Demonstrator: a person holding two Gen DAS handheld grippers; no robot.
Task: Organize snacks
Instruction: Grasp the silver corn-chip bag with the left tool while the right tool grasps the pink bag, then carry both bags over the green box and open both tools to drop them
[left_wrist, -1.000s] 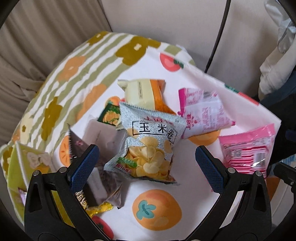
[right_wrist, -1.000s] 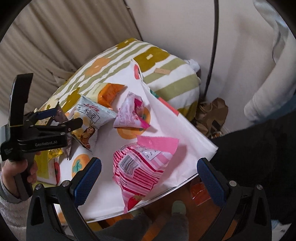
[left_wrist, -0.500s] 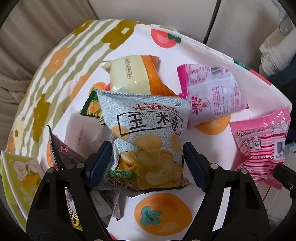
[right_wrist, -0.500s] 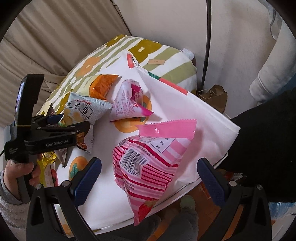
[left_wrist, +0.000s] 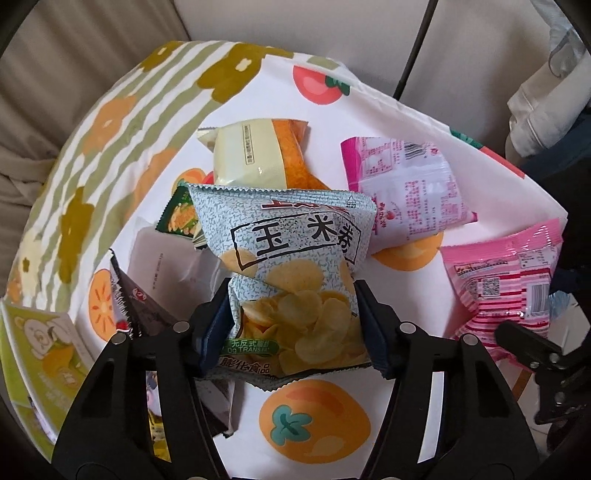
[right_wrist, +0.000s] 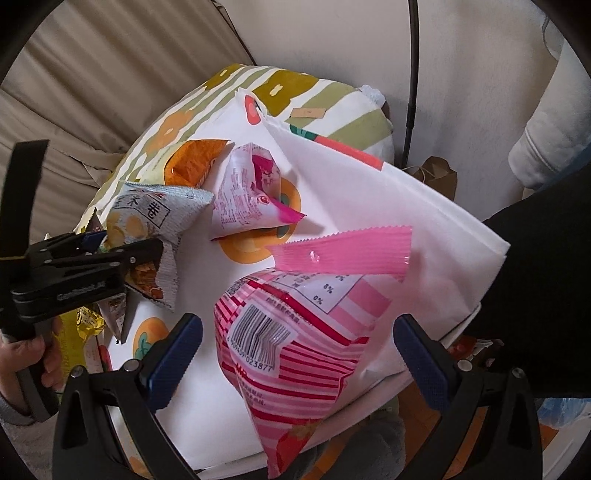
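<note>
Left gripper (left_wrist: 291, 325) is pinching the chip bag (left_wrist: 291, 266) across its lower half. Right gripper (right_wrist: 295, 354) is wide open, pink bag (right_wrist: 295, 339) right between its fingers, long axis pointing away, so right's nearest

Pink-striped snack bag (right_wrist: 295, 332), persimmon-print cloth (left_wrist: 388, 122)

A white cloth (left_wrist: 369, 122) printed with orange persimmons covers the tabletop — beneath its far edge lies a green-striped flowered fabric (right_wrist: 343, 110). Beige curtain folds (right_wrist: 103, 74) hang behind. A black pole (right_wrist: 412, 81) rises at the wall, beside what may be a brown paper bag (right_wrist: 437, 175).
</note>
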